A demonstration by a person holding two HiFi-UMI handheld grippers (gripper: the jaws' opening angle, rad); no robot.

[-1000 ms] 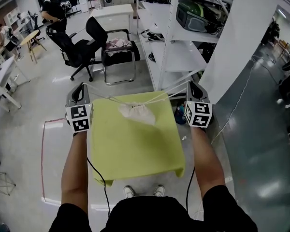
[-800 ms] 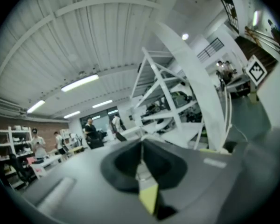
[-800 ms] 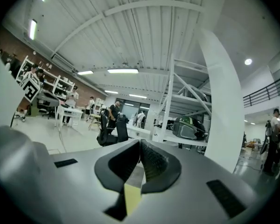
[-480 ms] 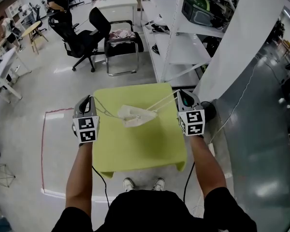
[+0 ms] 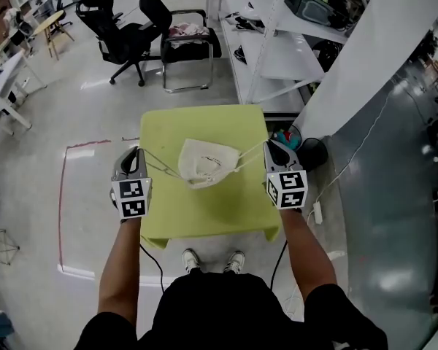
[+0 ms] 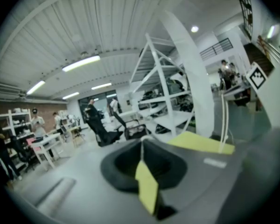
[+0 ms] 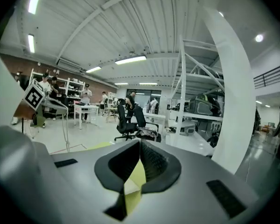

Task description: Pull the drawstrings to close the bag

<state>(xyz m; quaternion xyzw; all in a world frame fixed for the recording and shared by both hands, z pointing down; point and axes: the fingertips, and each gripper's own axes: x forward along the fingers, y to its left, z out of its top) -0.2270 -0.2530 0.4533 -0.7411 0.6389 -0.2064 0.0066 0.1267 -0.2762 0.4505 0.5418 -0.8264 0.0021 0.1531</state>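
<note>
A white drawstring bag (image 5: 204, 162) lies near the middle of the yellow-green table (image 5: 204, 221). Its mouth is gathered toward the near side. Two white drawstrings run out from it: one (image 5: 159, 165) to my left gripper (image 5: 136, 152), the other (image 5: 250, 155) to my right gripper (image 5: 273, 147). Both grippers hover at the table's side edges, each shut on its string. In the left gripper view the left gripper (image 6: 141, 142) shows shut jaws with a thin white cord at the tip. The right gripper (image 7: 139, 143) looks shut in its own view, where the string is not visible.
Beyond the table stand black office chairs (image 5: 128, 39) and a chair with clothes on it (image 5: 191, 35). White shelving (image 5: 277, 46) and a white pillar (image 5: 358, 57) rise at the back right. A dark bin (image 5: 312, 152) sits by the table's right corner. Red tape (image 5: 61, 217) marks the floor at left.
Both grippers have come down and nearer to me with the strings in them. The bag has sunk with them and now rests flatter on the table.
</note>
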